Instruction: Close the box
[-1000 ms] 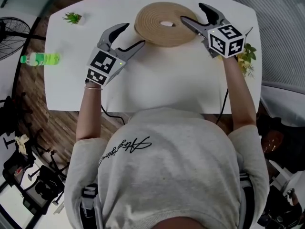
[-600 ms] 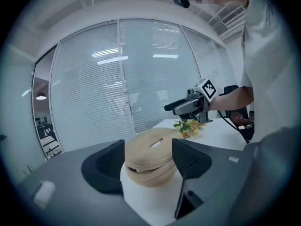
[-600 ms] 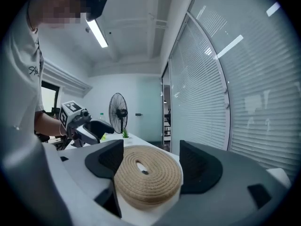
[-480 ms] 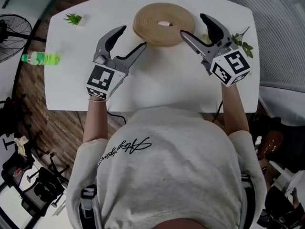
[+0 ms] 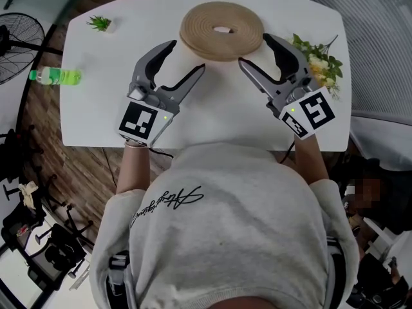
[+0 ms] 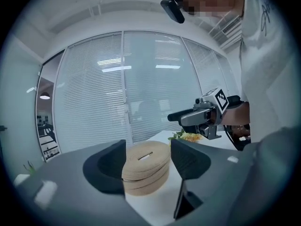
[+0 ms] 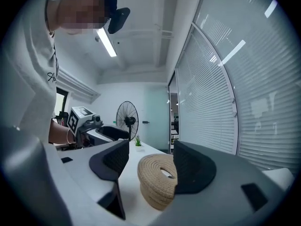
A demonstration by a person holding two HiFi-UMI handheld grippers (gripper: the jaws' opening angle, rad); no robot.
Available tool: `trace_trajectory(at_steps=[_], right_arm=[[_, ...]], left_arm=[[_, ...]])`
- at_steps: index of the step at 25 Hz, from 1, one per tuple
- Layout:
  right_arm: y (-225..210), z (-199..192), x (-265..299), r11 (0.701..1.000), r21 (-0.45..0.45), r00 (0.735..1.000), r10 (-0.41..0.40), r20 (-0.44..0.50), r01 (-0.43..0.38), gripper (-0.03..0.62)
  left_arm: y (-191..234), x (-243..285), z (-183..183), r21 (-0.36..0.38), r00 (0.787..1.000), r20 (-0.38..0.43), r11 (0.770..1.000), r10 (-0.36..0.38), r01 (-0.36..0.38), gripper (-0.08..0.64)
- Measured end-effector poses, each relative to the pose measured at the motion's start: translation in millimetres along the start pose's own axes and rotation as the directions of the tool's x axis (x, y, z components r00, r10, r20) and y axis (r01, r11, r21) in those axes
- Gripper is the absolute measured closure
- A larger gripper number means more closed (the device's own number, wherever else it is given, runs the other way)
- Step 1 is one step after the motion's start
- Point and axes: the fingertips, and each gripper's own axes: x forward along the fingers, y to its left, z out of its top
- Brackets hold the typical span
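Note:
A round woven box with its lid on sits at the far middle of the white table. My left gripper hangs near the box's left front, its jaws closing slightly with nothing between them. My right gripper is off the box's right front; its jaws are closing on empty air. In the left gripper view the box stands beyond the left gripper, apart from it. The right gripper view shows the box ahead of the right gripper, untouched.
A small potted plant stands at the table's far left corner, a bunch of flowers at its right edge. Off the table's left side lie a green bottle and a fan. The person's torso fills the near side.
Both grippers have drawn back from the box toward the person. The right one, earlier at the box's right rim, is now apart from it with narrower jaws.

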Motion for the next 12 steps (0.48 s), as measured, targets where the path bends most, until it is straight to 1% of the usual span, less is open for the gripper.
trace_trajectory(at_steps=[3, 8, 12], right_arm=[[6.6, 1.2, -3.7, 1.0, -0.001, 1.0, 0.015, 0.011, -0.015, 0.318], [14.4, 1.8, -5.4, 0.999, 0.003, 0.998, 0.053, 0.026, -0.053, 0.365], [21.3, 1.8, -7.7, 0.997, -0.021, 0.997, 0.076, 0.017, -0.076, 0.396]], left_arm=[[-4.8, -0.7, 5.4, 0.002, 1.0, 0.016, 1.0, 0.001, -0.001, 0.283], [-4.8, 0.4, 3.9, -0.002, 1.0, 0.022, 1.0, 0.007, -0.007, 0.294], [-8.4, 0.6, 6.9, -0.006, 1.0, 0.027, 1.0, 0.009, -0.009, 0.321]])
